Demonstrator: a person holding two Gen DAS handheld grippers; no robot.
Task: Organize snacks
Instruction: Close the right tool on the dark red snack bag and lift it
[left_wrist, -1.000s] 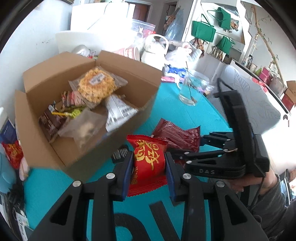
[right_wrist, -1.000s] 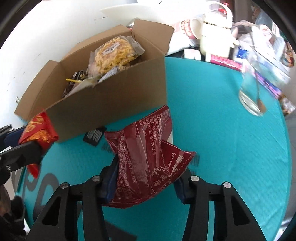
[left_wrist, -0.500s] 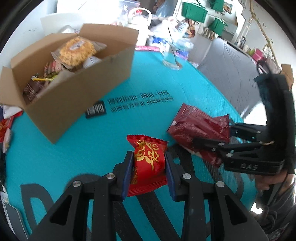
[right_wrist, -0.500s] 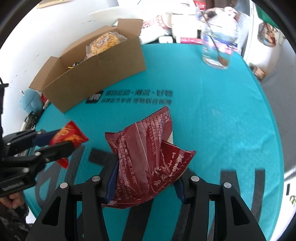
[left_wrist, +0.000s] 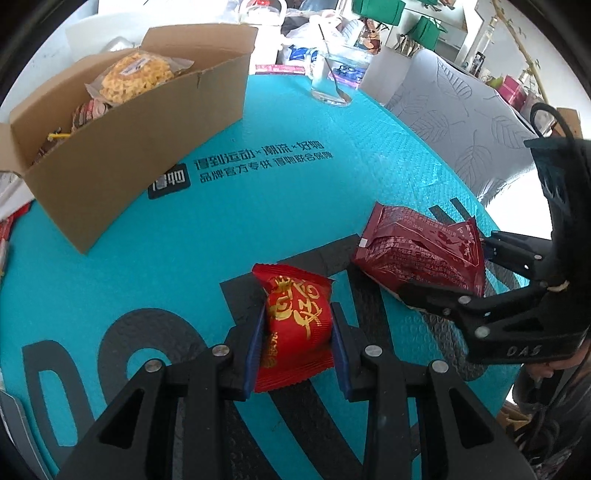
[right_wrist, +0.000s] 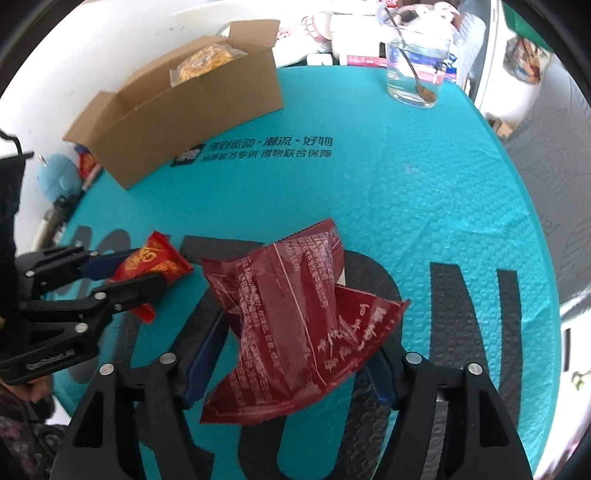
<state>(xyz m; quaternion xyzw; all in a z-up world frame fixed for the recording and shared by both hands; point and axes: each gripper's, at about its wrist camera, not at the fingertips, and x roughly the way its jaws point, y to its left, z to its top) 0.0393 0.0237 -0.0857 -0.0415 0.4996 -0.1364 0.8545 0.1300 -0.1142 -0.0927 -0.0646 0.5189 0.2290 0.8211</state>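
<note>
We note left gripper fingers pinching a red candy; right gripper fingers pinching a dark red packet over the desk.

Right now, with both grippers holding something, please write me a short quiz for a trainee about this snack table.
1. True or false: the left gripper holds the dark red packet.
2. Which thing stands in the glass? A) a straw B) a spoon C) a fork
3. Fill in: the yellow noodle snack lies in the ____.

Key
1. False: it holds the bright red packet; the right gripper holds the dark red one.
2. B
3. cardboard box
</note>
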